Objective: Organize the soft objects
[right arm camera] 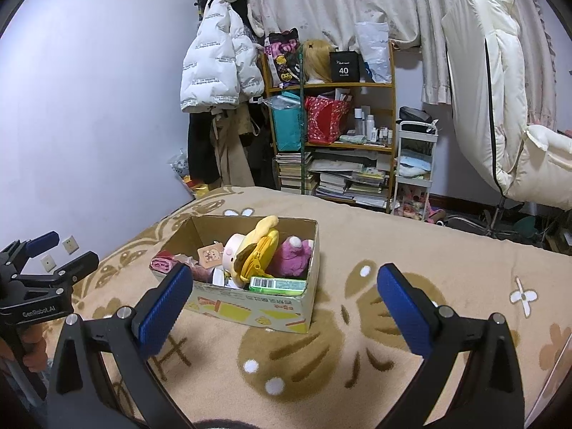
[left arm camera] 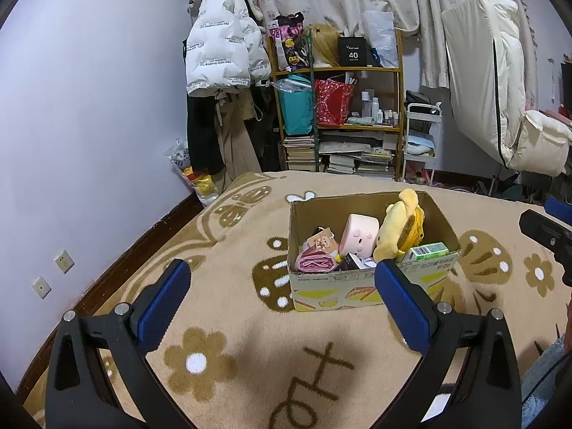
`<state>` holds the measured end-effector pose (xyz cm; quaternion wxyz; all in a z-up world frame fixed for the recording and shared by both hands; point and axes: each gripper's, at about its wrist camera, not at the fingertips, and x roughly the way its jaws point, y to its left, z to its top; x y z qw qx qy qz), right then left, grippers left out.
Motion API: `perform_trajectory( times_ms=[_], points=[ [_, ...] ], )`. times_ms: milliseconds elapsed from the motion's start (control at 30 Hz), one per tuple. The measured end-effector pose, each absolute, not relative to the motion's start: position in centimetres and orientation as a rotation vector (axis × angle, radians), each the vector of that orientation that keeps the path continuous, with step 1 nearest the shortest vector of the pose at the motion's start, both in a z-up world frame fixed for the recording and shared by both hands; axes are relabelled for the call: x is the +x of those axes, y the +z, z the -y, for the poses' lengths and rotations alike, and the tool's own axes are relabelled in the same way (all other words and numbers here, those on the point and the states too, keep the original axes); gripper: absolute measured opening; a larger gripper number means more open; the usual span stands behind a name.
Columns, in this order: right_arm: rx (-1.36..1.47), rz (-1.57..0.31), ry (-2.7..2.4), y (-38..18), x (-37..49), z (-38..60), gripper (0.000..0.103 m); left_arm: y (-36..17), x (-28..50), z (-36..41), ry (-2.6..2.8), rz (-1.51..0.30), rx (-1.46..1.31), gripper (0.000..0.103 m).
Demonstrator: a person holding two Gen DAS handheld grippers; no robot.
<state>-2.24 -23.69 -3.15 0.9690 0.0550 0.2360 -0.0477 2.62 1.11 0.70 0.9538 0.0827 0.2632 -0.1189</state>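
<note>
An open cardboard box [left arm camera: 371,287] [right arm camera: 250,309] stands on a beige flower-patterned blanket [left arm camera: 250,357] [right arm camera: 357,339]. It holds a yellow plush [left arm camera: 397,230] [right arm camera: 259,246], a pink square plush with a face [left arm camera: 359,234], a magenta plush [right arm camera: 293,255], a rolled pink cloth [left arm camera: 314,262] [right arm camera: 162,264], a green carton [left arm camera: 429,251] [right arm camera: 279,285] and a bear tag [left arm camera: 321,241]. My left gripper [left arm camera: 282,279] is open and empty, just in front of the box. My right gripper [right arm camera: 286,282] is open and empty, also short of the box. The left gripper also shows at the far left of the right wrist view [right arm camera: 60,250].
A shelf [left arm camera: 336,114] [right arm camera: 332,132] with bags, books and bottles stands beyond the bed. A white puffer jacket [left arm camera: 223,46] hangs at its left. A white cart [right arm camera: 414,164] and a white padded chair [right arm camera: 500,107] are at the right. The wall runs along the left.
</note>
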Motion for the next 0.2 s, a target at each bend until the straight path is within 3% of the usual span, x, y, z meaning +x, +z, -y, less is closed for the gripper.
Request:
perform_trajectory(
  times_ms=[200],
  points=[
    [0.114, -0.470, -0.098, -3.14, -2.29, 23.58, 0.103, 0.65, 2.57, -1.04, -0.244, -0.535, 0.172, 0.102]
  ],
)
